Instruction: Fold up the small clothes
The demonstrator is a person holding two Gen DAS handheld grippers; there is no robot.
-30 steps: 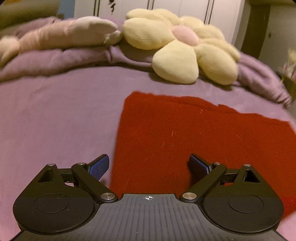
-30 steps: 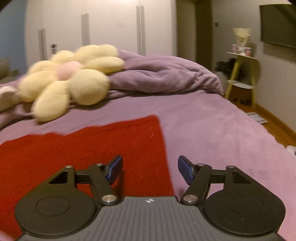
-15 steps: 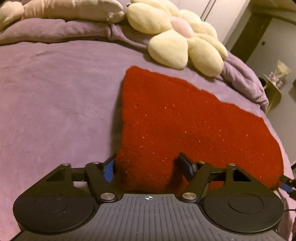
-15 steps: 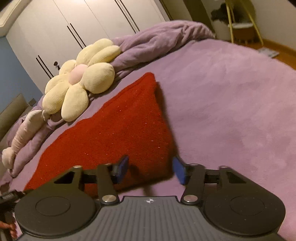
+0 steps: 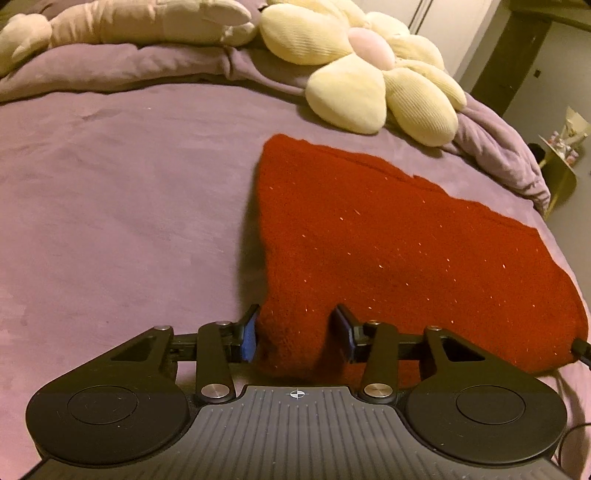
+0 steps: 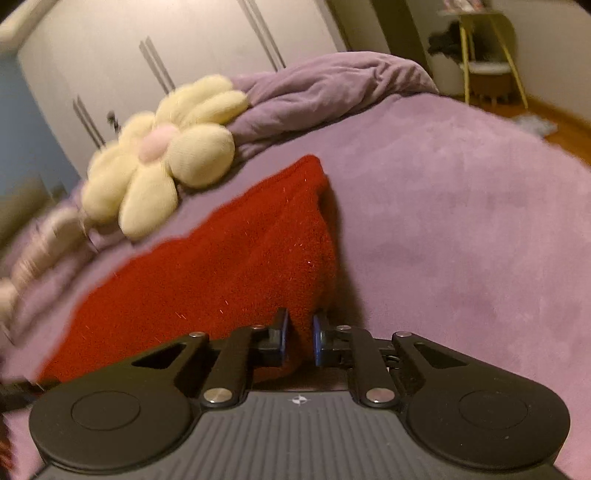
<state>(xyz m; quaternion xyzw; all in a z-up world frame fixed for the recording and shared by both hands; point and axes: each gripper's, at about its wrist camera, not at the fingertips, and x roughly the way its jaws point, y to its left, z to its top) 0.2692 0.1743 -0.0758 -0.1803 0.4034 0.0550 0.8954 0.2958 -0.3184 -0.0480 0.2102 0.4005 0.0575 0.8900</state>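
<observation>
A red knitted garment [image 5: 388,236] lies on the purple bed, with its near edge lifted off the cover. It also shows in the right wrist view [image 6: 221,266]. My left gripper [image 5: 295,336] is closed on a thick bunch of its near left corner, which fills the space between the blue pads. My right gripper [image 6: 299,339] is shut tight on the near right corner, with only a thin strip of red cloth between the pads. The far edge still rests on the bed.
The purple bedcover [image 5: 110,206] stretches left and right [image 6: 461,229] of the garment. A yellow flower cushion [image 5: 369,70] and a beige plush [image 5: 129,22] lie at the head of the bed. A rumpled purple duvet [image 6: 332,88], a yellow side table [image 6: 487,48] and wardrobe doors stand beyond.
Both grippers came down on the garment's near corners, closed on them and lifted the near edge, so the cloth now slopes up toward me. The right jaws narrowed most.
</observation>
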